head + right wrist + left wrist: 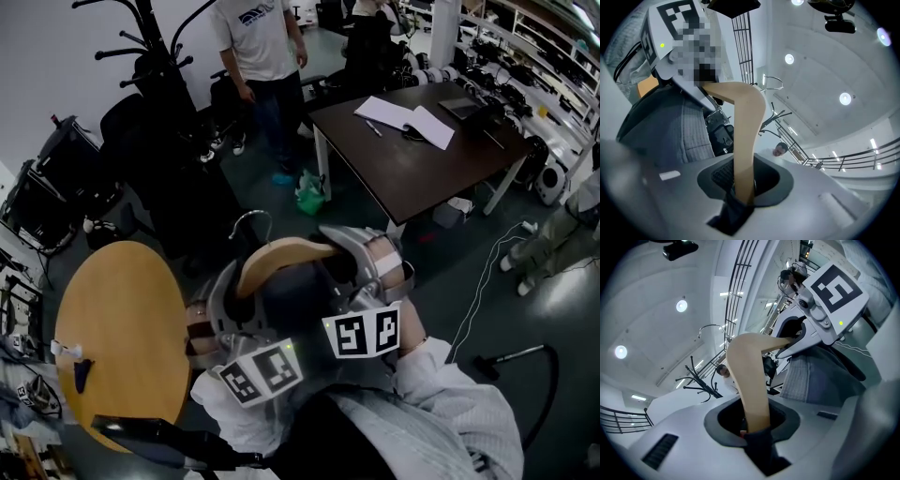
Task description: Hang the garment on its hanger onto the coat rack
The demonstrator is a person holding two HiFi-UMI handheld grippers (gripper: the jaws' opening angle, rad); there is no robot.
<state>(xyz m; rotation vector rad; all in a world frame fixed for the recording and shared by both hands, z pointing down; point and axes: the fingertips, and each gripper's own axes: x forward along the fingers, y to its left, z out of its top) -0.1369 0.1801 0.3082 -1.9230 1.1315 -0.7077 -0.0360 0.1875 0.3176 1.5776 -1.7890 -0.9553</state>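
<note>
A wooden hanger (281,255) with a metal hook (251,220) carries a dark grey garment (309,314), held up in front of me. My left gripper (214,314) is shut on the hanger's left arm, and my right gripper (370,267) is shut on its right arm. In the left gripper view the hanger arm (747,376) rises from between the jaws of the left gripper (752,427), with dark cloth at their base. The right gripper view shows the other arm (745,131) clamped in the right gripper (740,192). The black coat rack (155,47) stands far off at the upper left.
A person (258,56) stands beside the coat rack. A round wooden table (122,328) is close on my left. A dark rectangular table (422,150) with papers is to the right. Black chairs and gear (56,178) line the left wall, and a green bag (309,192) lies on the floor.
</note>
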